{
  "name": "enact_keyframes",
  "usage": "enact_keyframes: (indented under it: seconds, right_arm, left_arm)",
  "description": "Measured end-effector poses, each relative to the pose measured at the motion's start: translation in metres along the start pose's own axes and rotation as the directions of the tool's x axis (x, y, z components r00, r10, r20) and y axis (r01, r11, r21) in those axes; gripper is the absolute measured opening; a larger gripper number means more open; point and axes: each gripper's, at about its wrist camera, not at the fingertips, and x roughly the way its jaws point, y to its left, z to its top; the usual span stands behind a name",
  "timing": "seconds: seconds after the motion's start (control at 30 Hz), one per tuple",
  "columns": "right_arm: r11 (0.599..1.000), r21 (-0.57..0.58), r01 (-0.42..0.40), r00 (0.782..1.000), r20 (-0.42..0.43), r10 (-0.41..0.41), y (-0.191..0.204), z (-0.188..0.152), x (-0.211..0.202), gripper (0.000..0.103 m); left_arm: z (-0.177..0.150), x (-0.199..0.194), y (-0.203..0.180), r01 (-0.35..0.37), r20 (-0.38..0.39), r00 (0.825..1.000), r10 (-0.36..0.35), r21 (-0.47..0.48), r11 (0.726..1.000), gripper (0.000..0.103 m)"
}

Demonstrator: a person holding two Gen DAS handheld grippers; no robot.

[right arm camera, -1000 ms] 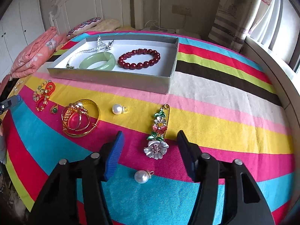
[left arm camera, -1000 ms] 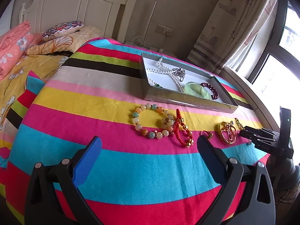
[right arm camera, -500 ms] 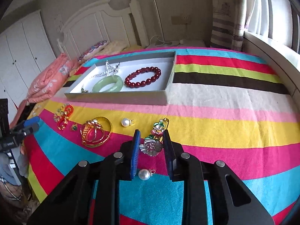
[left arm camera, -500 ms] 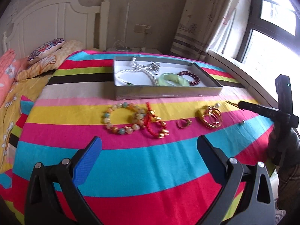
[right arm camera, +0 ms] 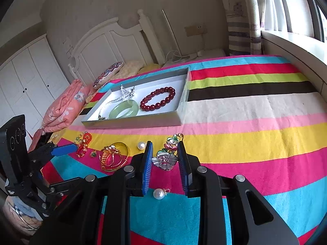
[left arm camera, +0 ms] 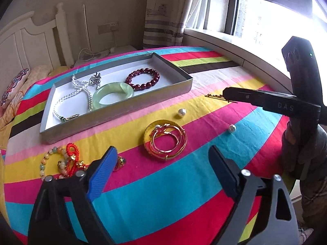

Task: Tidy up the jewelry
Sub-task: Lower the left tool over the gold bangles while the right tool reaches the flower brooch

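A grey tray (left arm camera: 122,114) (right arm camera: 132,122) on the striped bedspread holds a pearl necklace (left arm camera: 81,89), a green jade bangle (left arm camera: 113,94) (right arm camera: 123,110) and a dark red bead bracelet (left arm camera: 143,78) (right arm camera: 157,99). My right gripper (right arm camera: 164,159) is shut on a silver and enamel flower brooch (right arm camera: 165,159) and holds it just above the bedspread; its gold pin (left arm camera: 214,96) shows at the finger ends in the left wrist view. My left gripper (left arm camera: 161,169) is open and empty, just short of the gold bangles (left arm camera: 165,140) (right arm camera: 112,156).
Loose on the bedspread are two pearl earrings (left arm camera: 181,112) (left arm camera: 232,128) (right arm camera: 159,193) (right arm camera: 141,145), a small gold ring (left arm camera: 120,161), a pastel bead bracelet (left arm camera: 47,161) and a red cord bracelet (left arm camera: 72,153) (right arm camera: 84,145). Pillows and a headboard (right arm camera: 114,47) lie beyond; a window sill (left arm camera: 235,40) runs along the right.
My right gripper has kept its hold on the flower brooch and lifted it slightly. My left gripper has swung right, from the bead bracelets to the gold bangles.
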Motion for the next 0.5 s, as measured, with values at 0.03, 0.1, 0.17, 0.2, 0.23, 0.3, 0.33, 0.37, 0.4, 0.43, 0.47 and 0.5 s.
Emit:
enact_keyframes:
  seconds: [0.03, 0.1, 0.17, 0.2, 0.23, 0.3, 0.33, 0.37, 0.4, 0.43, 0.47, 0.5]
  right_arm:
    - [1.000, 0.001, -0.002, 1.000, 0.001, 0.002, 0.000, -0.001, -0.001, 0.025]
    - [1.000, 0.003, -0.003, 1.000, 0.001, 0.003, -0.001, 0.000, -0.001, 0.025]
    - [1.000, 0.005, -0.008, 1.000, 0.004, 0.008, -0.002, 0.000, -0.001, 0.025]
    - [1.000, 0.006, -0.009, 1.000, 0.006, 0.009, -0.003, 0.000, -0.001, 0.025]
    - [1.000, 0.007, -0.011, 1.000, 0.009, 0.011, -0.003, 0.000, -0.002, 0.025]
    - [1.000, 0.008, -0.013, 1.000, 0.011, 0.013, -0.004, -0.001, -0.003, 0.025]
    - [1.000, 0.008, -0.013, 1.000, 0.012, 0.013, -0.004, -0.001, -0.003, 0.025]
    - [1.000, 0.008, -0.014, 1.000, 0.012, 0.014, -0.004, -0.001, -0.003, 0.025]
    - [1.000, 0.007, -0.015, 1.000, 0.011, 0.015, -0.004, -0.002, -0.003, 0.025]
    - [1.000, 0.006, -0.015, 1.000, 0.009, 0.015, -0.004, -0.002, -0.003, 0.025]
    - [1.000, 0.006, -0.014, 1.000, 0.006, 0.014, -0.004, -0.001, -0.002, 0.025]
    - [1.000, 0.007, -0.012, 1.000, 0.003, 0.012, -0.004, -0.001, -0.002, 0.026]
  left_arm:
    - [0.003, 0.004, -0.001, 0.012, -0.009, 1.000, -0.012, 0.000, 1.000, 0.076]
    - [0.008, 0.011, -0.002, -0.002, -0.017, 1.000, 0.002, 0.006, 1.000, 0.075]
    - [0.012, 0.018, -0.001, -0.005, -0.028, 1.000, 0.005, 0.003, 1.000, 0.075]
    - [0.014, 0.022, -0.001, -0.002, -0.031, 1.000, 0.002, -0.002, 1.000, 0.075]
    - [0.015, 0.024, -0.001, -0.004, -0.031, 0.999, 0.004, -0.002, 1.000, 0.074]
    - [0.015, 0.032, -0.003, -0.012, -0.046, 0.999, 0.013, 0.012, 1.000, 0.062]
    - [0.015, 0.036, -0.004, -0.011, -0.056, 0.998, 0.012, 0.020, 1.000, 0.051]
    - [0.015, 0.037, -0.006, -0.027, -0.048, 0.998, 0.028, 0.035, 0.999, 0.050]
    - [0.015, 0.039, -0.009, -0.050, -0.046, 0.998, 0.052, 0.060, 0.997, 0.047]
    - [0.014, 0.041, -0.013, -0.064, -0.052, 0.996, 0.068, 0.082, 0.995, 0.040]
    - [0.014, 0.041, -0.014, -0.069, -0.053, 0.996, 0.074, 0.095, 0.993, 0.040]
    - [0.014, 0.040, -0.015, -0.070, -0.041, 0.996, 0.074, 0.101, 0.992, 0.040]
